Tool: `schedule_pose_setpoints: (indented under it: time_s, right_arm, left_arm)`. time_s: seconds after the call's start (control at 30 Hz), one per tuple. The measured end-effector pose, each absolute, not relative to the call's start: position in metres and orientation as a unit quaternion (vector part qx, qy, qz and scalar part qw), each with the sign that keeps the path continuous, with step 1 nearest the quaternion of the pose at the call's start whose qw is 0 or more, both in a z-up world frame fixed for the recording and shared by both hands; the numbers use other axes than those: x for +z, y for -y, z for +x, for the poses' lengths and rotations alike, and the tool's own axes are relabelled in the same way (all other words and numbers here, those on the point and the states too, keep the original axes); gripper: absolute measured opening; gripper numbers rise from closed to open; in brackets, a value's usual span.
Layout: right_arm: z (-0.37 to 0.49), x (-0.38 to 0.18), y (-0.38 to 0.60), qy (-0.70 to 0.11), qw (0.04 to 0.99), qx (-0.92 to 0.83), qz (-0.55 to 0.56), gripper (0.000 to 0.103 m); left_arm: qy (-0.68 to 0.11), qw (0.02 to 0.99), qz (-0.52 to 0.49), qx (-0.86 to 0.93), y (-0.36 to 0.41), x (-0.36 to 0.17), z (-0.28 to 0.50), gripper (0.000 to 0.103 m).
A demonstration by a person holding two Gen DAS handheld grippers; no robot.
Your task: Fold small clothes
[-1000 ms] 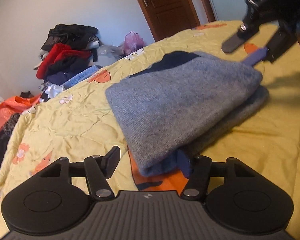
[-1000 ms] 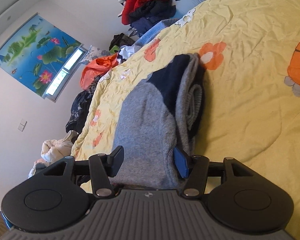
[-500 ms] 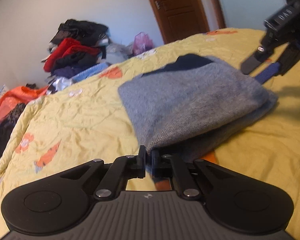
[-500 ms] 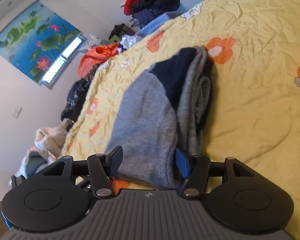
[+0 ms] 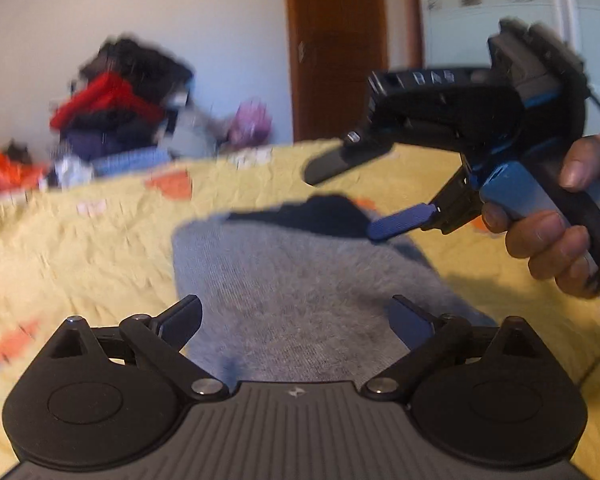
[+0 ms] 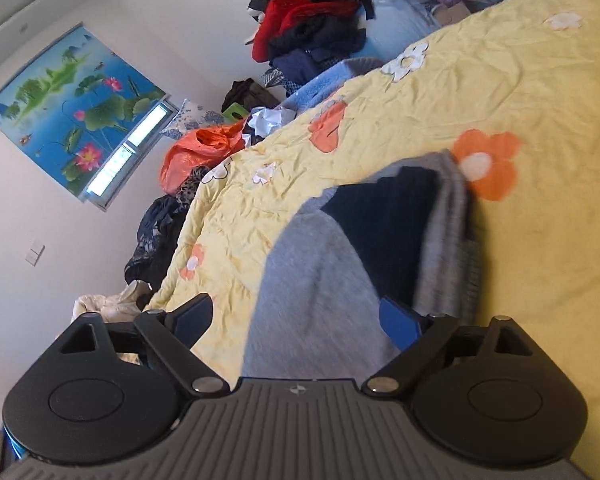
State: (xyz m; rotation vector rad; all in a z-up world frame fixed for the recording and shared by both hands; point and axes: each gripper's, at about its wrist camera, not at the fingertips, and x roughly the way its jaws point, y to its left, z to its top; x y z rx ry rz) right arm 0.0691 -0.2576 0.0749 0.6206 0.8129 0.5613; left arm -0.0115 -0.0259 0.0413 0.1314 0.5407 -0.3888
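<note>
A folded grey knit sweater (image 5: pixel 300 288) with a dark navy patch (image 6: pixel 384 220) lies on the yellow flowered bedspread (image 5: pixel 80 248). My left gripper (image 5: pixel 296 322) is open and empty, its jaws wide apart above the near edge of the sweater. My right gripper (image 6: pixel 298 320) is open and empty, hovering over the sweater's near end. In the left wrist view the right gripper (image 5: pixel 356 196) shows at upper right, held by a hand, jaws apart above the sweater's far side.
A pile of red, black and blue clothes (image 6: pixel 308 28) is heaped beyond the bed's far edge, with an orange bag (image 6: pixel 200 152). A brown door (image 5: pixel 340 48) stands behind. A lotus blind (image 6: pixel 72 116) covers the window.
My left gripper was shut at the sweater's near edge half a second ago; now it is open and raised over the sweater. The right gripper has lifted and stays open.
</note>
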Motion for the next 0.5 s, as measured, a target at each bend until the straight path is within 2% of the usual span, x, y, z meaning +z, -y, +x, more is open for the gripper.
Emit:
schedule_pose_setpoints:
  time_s: [0.07,0.1,0.13,0.17,0.23,0.3,0.37,0.4,0.43,0.5]
  right_arm:
    - [0.088,0.065,0.243,-0.405,0.831,0.258,0.282,0.089]
    - [0.096,0.057,0.239,-0.415,0.834,0.246,0.267,0.084]
    - [0.101,0.048,0.238,-0.427,0.837,0.232,0.252,0.071]
    - [0.101,0.041,0.239,-0.421,0.842,0.233,0.245,0.068]
    - [0.099,0.036,0.249,-0.409,0.844,0.242,0.250,0.054]
    - [0.095,0.036,0.253,-0.409,0.844,0.242,0.249,0.052]
    - [0.086,0.042,0.259,-0.408,0.841,0.240,0.260,0.058]
    - [0.079,0.047,0.264,-0.408,0.838,0.242,0.270,0.067]
    - [0.069,0.053,0.271,-0.399,0.838,0.248,0.276,0.083]
    - [0.045,0.059,0.288,-0.386,0.847,0.248,0.269,0.095]
  left_arm:
    - [-0.306,0.930,0.046,-0.196,0.030,0.024,0.005,0.099]
    - [-0.334,0.920,0.038,-0.203,0.032,0.014,0.011,0.099]
    - [-0.336,0.920,0.037,-0.197,0.031,0.003,0.011,0.099]
    - [-0.330,0.922,0.046,-0.195,0.033,0.001,0.008,0.100]
    - [-0.335,0.921,0.041,-0.196,0.031,0.003,0.009,0.100]
    - [-0.339,0.920,0.030,-0.195,0.026,0.009,0.008,0.100]
    - [-0.332,0.924,-0.012,-0.188,0.011,0.020,0.001,0.100]
    - [-0.323,0.927,-0.043,-0.186,-0.003,0.025,-0.005,0.100]
    - [-0.321,0.927,-0.073,-0.181,-0.017,0.027,-0.010,0.100]
    - [-0.342,0.917,-0.126,-0.165,-0.043,0.023,-0.011,0.100]
